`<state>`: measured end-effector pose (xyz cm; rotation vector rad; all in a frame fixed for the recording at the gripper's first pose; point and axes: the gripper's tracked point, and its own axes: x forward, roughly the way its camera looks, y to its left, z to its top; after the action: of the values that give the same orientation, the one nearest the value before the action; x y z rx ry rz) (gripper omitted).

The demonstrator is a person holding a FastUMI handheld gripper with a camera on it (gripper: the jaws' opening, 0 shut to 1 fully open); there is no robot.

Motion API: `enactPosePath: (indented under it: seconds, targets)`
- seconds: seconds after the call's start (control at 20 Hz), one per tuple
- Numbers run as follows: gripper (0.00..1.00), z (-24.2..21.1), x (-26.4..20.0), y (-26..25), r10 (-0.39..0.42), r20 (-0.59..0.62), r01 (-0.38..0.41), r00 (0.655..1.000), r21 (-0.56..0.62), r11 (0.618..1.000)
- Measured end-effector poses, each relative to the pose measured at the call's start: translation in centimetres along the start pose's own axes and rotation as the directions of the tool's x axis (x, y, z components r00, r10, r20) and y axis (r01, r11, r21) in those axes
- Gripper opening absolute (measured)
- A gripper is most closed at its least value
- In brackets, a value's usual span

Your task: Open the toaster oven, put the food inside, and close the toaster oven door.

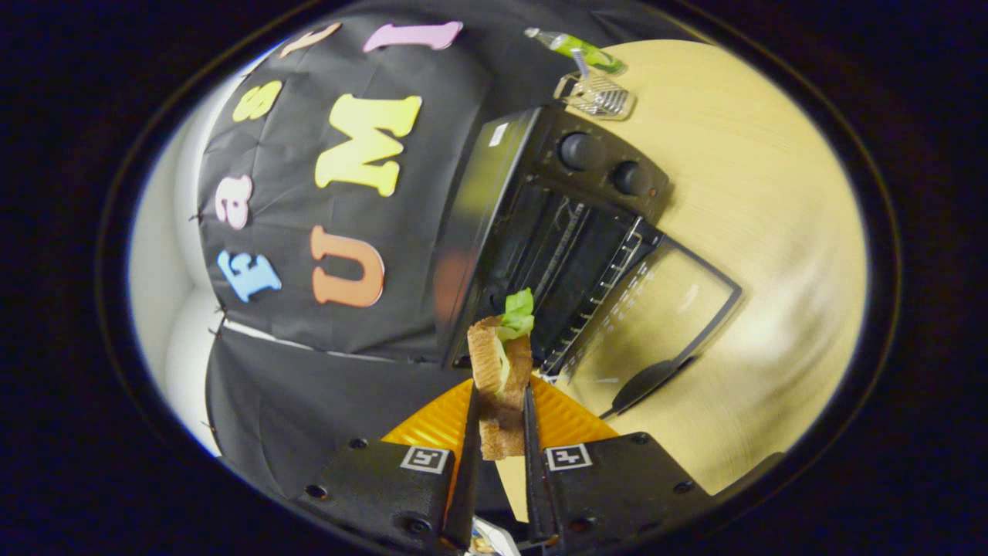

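Wooden table [772, 193] holds open toaster oven [571, 232]; fingers [499, 421] clamped on sandwich [502, 371], oven just beyond.

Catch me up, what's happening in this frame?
The hand-held tool is shut on a sandwich, bread with lettuce sticking out, both fingers pressing its sides. Just ahead sits the toaster oven on a wooden table, its glass door already dropped open and the rack inside visible. The sandwich is not yet inside. An orange plate lies under the fingers. Beyond the oven sit a small wire rack and a green bottle.
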<state>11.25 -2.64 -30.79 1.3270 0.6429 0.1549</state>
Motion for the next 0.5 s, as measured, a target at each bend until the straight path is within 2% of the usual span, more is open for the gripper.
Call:
enactPosePath:
  seconds: [0.15, 0.5]
  targets:
    - [0.32, 2.7, 2.8, -1.6, 0.015, 0.066, -0.017, 0.998, 0.034, 0.999]
    - [0.32, 6.8, 9.2, -2.8, 0.092, 0.215, -0.125, 0.972, 0.144, 0.982]
